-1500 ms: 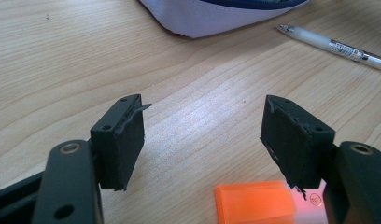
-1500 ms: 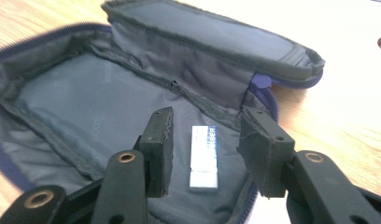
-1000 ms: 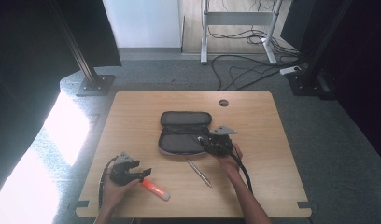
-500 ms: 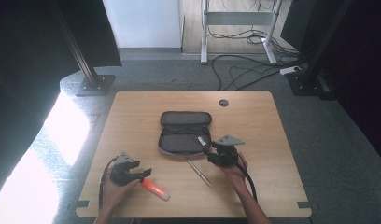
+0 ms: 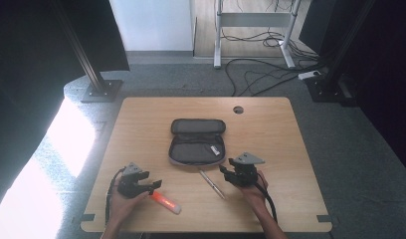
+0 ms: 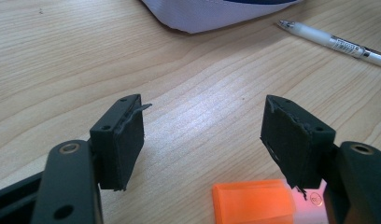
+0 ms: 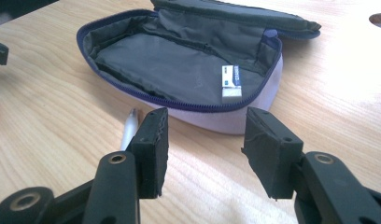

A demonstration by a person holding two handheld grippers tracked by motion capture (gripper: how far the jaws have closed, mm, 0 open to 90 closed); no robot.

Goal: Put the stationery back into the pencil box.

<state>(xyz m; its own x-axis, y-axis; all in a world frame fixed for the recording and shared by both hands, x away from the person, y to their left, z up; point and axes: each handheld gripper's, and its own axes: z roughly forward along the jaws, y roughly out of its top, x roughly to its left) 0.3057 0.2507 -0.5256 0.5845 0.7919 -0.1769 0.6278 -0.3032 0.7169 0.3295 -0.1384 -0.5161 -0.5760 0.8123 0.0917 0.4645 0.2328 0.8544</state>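
A dark grey fabric pencil case with a blue zip (image 5: 197, 141) lies opened flat near the middle of the light wooden bench (image 5: 141, 119), its lid half folded back toward the far edge and its deeper half turned toward the person. In the right gripper view the case's grey lining is bare except for one small white eraser in a blue and white paper sleeve (image 7: 231, 83), which lies inside the near half close to the zip at the right-hand end. A slim white and clear ballpoint pen (image 5: 211, 179) rests on the bench outside the case, just in front of its near edge and set at a slant. The right hand-held gripper (image 5: 230, 170) is low over the bench just to the right of that pen and near the front right corner of the case; its jaws stand about half apart with nothing between them, the pen's tip showing just beyond the left pad (image 7: 153, 142). The left hand-held gripper (image 5: 156, 184) sits toward the front left of the bench, well apart from the case, with its jaws wide and nothing gripped. An orange highlighter with a pale cap end (image 5: 164, 201) lies on the wood right at that gripper's tips, its orange end (image 6: 254, 202) showing low between the pads without being pressed by either.
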